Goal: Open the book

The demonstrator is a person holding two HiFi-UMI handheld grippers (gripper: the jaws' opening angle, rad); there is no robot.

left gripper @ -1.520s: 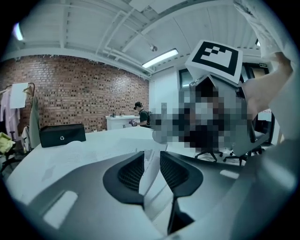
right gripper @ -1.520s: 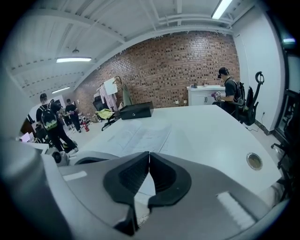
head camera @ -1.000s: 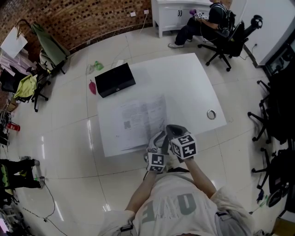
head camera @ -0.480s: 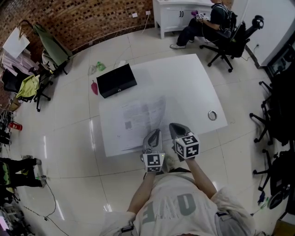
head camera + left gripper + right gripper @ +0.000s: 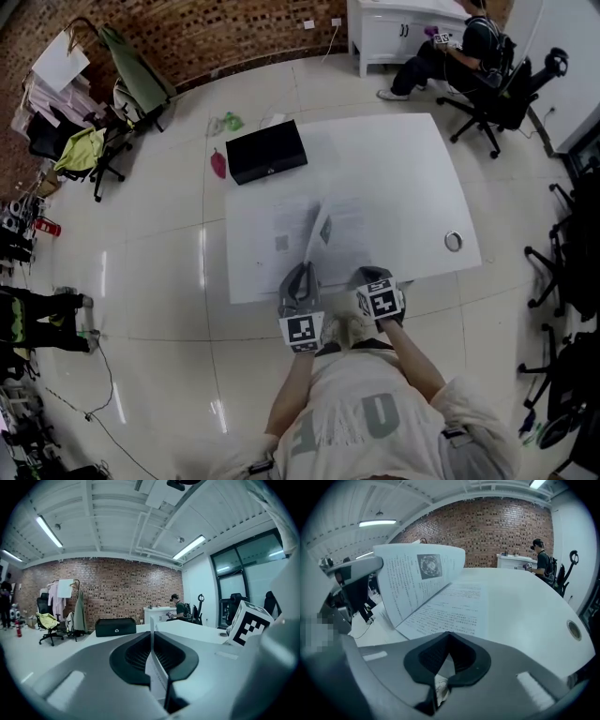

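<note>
The book point(image 5: 349, 232) lies open on the white table point(image 5: 403, 169), its printed pages flat. One page point(image 5: 319, 227) stands up from the middle. My left gripper point(image 5: 302, 269) is at the near table edge, shut on that page. In the left gripper view the sheet's edge point(image 5: 157, 667) runs straight between the closed pads of the left gripper point(image 5: 152, 632). My right gripper point(image 5: 368, 275) is shut with nothing in it, just right of the left one. In the right gripper view the right gripper point(image 5: 449, 635) points at the flat right-hand page point(image 5: 454, 606), with the lifted page point(image 5: 417, 573) curling at the left.
A black box point(image 5: 267, 150) sits on the table's far left corner and a small metal ring point(image 5: 454, 241) near its right edge. A person point(image 5: 450, 47) sits on an office chair at a far white desk. Chairs and hung clothes point(image 5: 112, 103) stand at the left.
The left gripper closed on a page and drew it up and back toward the near edge, so the page now stands upright. The right gripper dropped toward the table's near edge.
</note>
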